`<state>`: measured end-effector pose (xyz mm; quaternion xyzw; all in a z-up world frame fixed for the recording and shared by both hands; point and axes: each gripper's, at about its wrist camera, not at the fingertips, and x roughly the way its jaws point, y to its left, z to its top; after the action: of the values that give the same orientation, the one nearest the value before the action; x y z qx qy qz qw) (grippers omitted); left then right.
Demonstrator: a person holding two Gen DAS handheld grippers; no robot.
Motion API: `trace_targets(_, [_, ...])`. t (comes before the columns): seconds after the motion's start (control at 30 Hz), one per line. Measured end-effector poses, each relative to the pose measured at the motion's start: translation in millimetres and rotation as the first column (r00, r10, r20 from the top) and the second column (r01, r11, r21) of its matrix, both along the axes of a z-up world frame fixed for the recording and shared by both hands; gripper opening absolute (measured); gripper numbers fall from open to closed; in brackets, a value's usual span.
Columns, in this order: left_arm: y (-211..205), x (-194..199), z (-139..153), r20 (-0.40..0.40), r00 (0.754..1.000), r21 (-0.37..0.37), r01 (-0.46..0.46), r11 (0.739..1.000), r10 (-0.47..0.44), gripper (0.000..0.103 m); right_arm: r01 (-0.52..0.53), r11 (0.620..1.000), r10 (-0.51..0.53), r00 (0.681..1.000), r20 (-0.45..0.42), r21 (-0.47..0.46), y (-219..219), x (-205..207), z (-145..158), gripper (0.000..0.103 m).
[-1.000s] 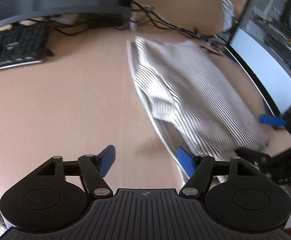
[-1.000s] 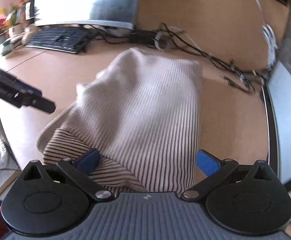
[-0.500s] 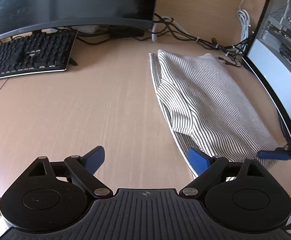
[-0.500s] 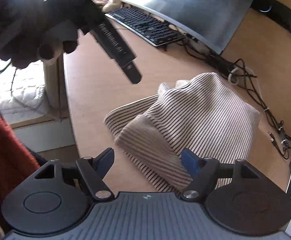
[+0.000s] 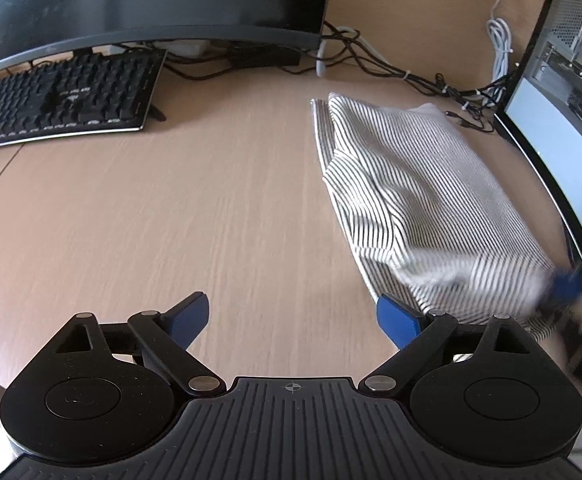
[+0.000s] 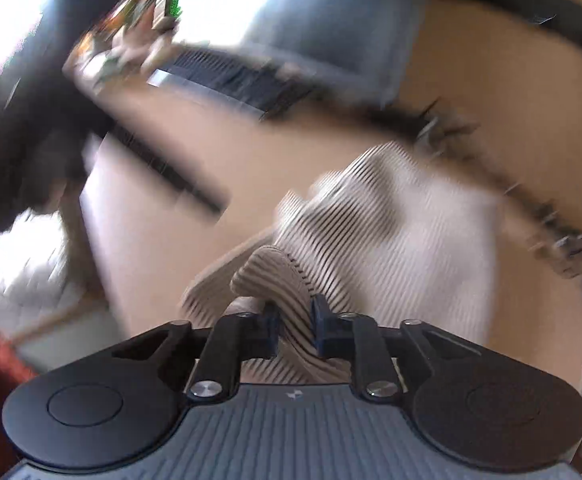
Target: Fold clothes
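Observation:
A black-and-white striped garment [image 5: 423, 196] lies folded on the wooden desk [image 5: 171, 216], toward its right side. My left gripper [image 5: 291, 316] hovers open above bare desk just left of the garment's near corner, nothing between its blue pads. In the right wrist view, my right gripper [image 6: 295, 326] is shut on a bunched near edge of the striped garment [image 6: 391, 224], the cloth pinched between the two pads. The right gripper shows blurred at the garment's near right corner [image 5: 571, 284] in the left wrist view. The right wrist view is heavily motion-blurred.
A black keyboard [image 5: 59, 100] and a curved monitor [image 5: 139, 4] stand at the back left. Tangled cables [image 5: 391, 72] run along the back. A second screen [image 5: 563, 128] borders the garment on the right. A person's dark-gloved hand with the left tool [image 6: 31, 128] appears blurred.
My right gripper has gone from open beside the garment to shut on its near edge and is moving fast. The left gripper has stayed open and drifted little.

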<state>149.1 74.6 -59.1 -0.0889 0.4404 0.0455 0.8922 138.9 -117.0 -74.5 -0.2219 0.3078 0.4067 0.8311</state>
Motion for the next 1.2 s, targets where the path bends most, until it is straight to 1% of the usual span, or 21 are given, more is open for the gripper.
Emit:
trace_targets(0.03, [1,0,0,-0.002,1.0,0.0,0.0,1.0,0.0,0.095,-0.023,1.0,0.023,1.0,0.01,-0.001,-2,-4,2,0.027])
trace_targets(0.07, [1,-1,0,-0.003,1.0,0.001,0.005,1.0,-0.005,0.095,-0.046,0.999,0.046,0.999,0.021,-0.003,-5,-7,4,0.033])
trace_targets(0.1, [2,-2,0,-0.004,1.0,0.002,0.008,1.0,-0.008,0.095,-0.068,0.998,0.068,0.997,0.031,-0.005,-7,-11,6,0.042])
trace_targets(0.13, [3,-3,0,-0.007,1.0,0.003,0.011,1.0,-0.011,0.096,-0.085,0.996,0.086,0.995,0.042,-0.011,-9,-11,8,0.048])
trace_targets(0.17, [4,-3,0,-0.009,1.0,0.002,0.013,1.0,-0.013,0.096,-0.103,0.994,0.104,0.993,0.053,-0.02,-11,-12,9,0.057])
trace_targets(0.27, [4,-4,-1,-0.012,1.0,-0.013,0.024,1.0,-0.024,0.096,-0.149,0.985,0.156,0.985,0.074,-0.091,-9,-14,0,0.058])
trace_targets(0.37, [-1,-5,-1,-0.009,0.997,-0.041,0.074,0.996,-0.075,0.097,-0.195,0.97,0.21,0.973,0.096,-0.145,-3,-17,-7,0.064])
trace_targets(0.47, [-12,-5,-2,-0.01,0.989,-0.04,0.15,0.988,-0.15,0.097,-0.205,0.959,0.232,0.964,0.127,-0.197,6,-13,-12,0.064])
trace_targets(0.53, [-20,-6,-2,-0.007,0.981,-0.03,0.192,0.981,-0.193,0.098,-0.189,0.959,0.219,0.967,0.131,-0.212,8,-10,-15,0.062])
trace_targets(0.6, [-26,-8,-1,-0.004,0.974,-0.025,0.227,0.974,-0.227,0.098,-0.137,0.98,0.144,0.989,0.04,-0.142,2,4,-12,0.055])
trace_targets(0.63, [-28,-9,0,-0.001,0.969,-0.023,0.246,0.969,-0.246,0.098,-0.108,0.988,0.108,0.994,-0.008,-0.108,-2,11,-10,0.053])
trace_targets(0.7, [-33,-12,1,0.003,0.959,-0.012,0.283,0.959,-0.283,0.098,-0.045,0.998,0.04,0.993,-0.107,-0.046,-8,25,-6,0.047])
trace_targets(0.77, [-37,-14,1,0.002,0.945,0.007,0.326,0.945,-0.326,0.098,0.025,1.0,-0.022,0.978,-0.209,0.011,-15,39,-2,0.045])
trace_targets(0.87, [-46,-14,-4,-0.019,0.924,0.052,0.381,0.923,-0.381,0.099,0.134,0.988,-0.098,0.93,-0.355,0.078,-24,59,3,0.045])
trace_targets(0.97, [-58,-8,-15,-0.049,0.905,0.125,0.426,0.896,-0.423,0.099,0.144,0.986,-0.103,0.925,-0.365,0.086,-26,60,2,0.045])
trace_targets(1.1, [-74,0,-30,-0.092,0.876,0.218,0.482,0.849,-0.474,0.099,0.157,0.983,-0.11,0.919,-0.378,0.098,-28,61,0,0.045])
trace_targets(1.13, [-77,3,-32,-0.089,0.871,0.239,0.49,0.839,-0.483,0.1,0.158,0.983,-0.11,0.919,-0.378,0.099,-29,61,0,0.045])
trace_targets(1.2, [-80,8,-32,-0.076,0.866,0.254,0.497,0.83,-0.495,0.1,0.121,0.99,-0.089,0.939,-0.331,0.078,-24,57,3,0.045])
